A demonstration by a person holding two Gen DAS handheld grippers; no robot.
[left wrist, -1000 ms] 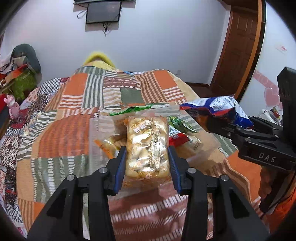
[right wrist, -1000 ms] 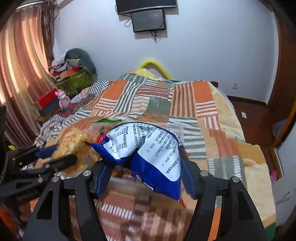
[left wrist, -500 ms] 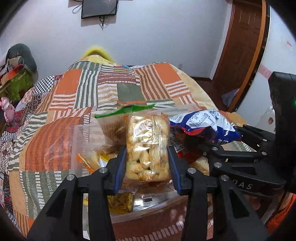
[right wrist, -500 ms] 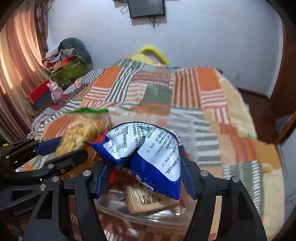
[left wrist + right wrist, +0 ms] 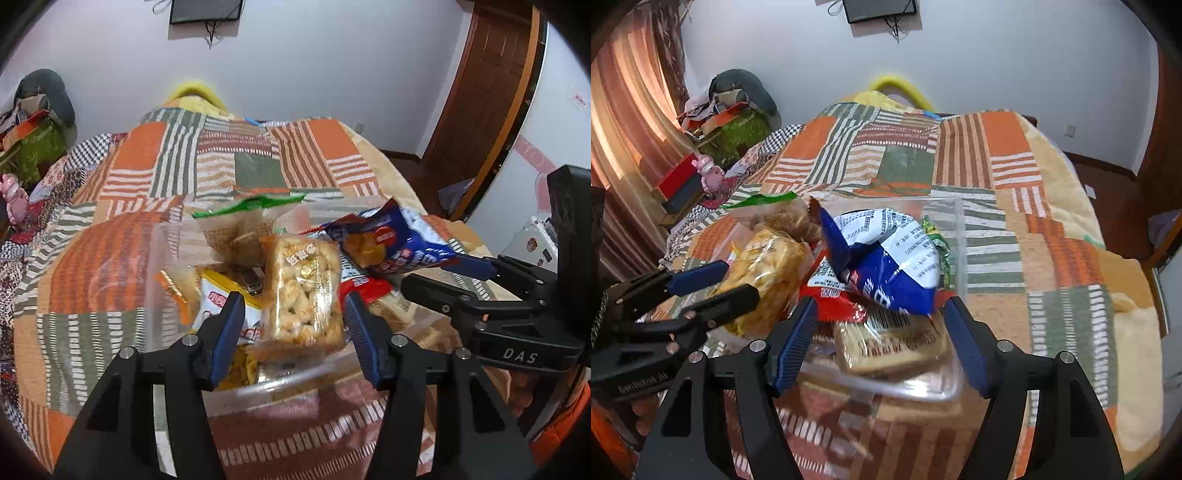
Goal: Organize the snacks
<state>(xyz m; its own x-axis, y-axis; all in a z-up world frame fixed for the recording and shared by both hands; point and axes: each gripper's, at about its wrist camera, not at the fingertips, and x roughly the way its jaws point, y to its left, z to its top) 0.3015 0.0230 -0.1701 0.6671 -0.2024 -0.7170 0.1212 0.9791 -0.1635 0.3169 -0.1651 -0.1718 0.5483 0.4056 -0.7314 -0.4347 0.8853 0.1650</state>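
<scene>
A clear plastic bin (image 5: 159, 258) (image 5: 960, 236) stands on the bed and holds several snack packs. My left gripper (image 5: 293, 314) (image 5: 740, 280) hovers at the bin's near rim with its jaws opening. A clear pack of yellow puffed snacks (image 5: 303, 291) (image 5: 768, 269) tilts between them, free of the left pad. My right gripper (image 5: 879, 310) (image 5: 436, 275) is beside it, jaws opening too. The blue and white snack bag (image 5: 886, 262) (image 5: 388, 243) lies just ahead of its pads, resting on a red pack (image 5: 831, 299) and a biscuit pack (image 5: 890, 343).
The bin sits on a patchwork quilt (image 5: 221, 162) of orange, green and striped squares. A green-topped bag (image 5: 240, 225) stands at the bin's far side. A wooden door (image 5: 480, 103) is to the right; clutter and a pink toy (image 5: 709, 170) are beside the bed on the left.
Both grippers came down over the bin and their jaws widened. The puffed snack pack and the blue bag slipped out of the pads and tipped into the bin.
</scene>
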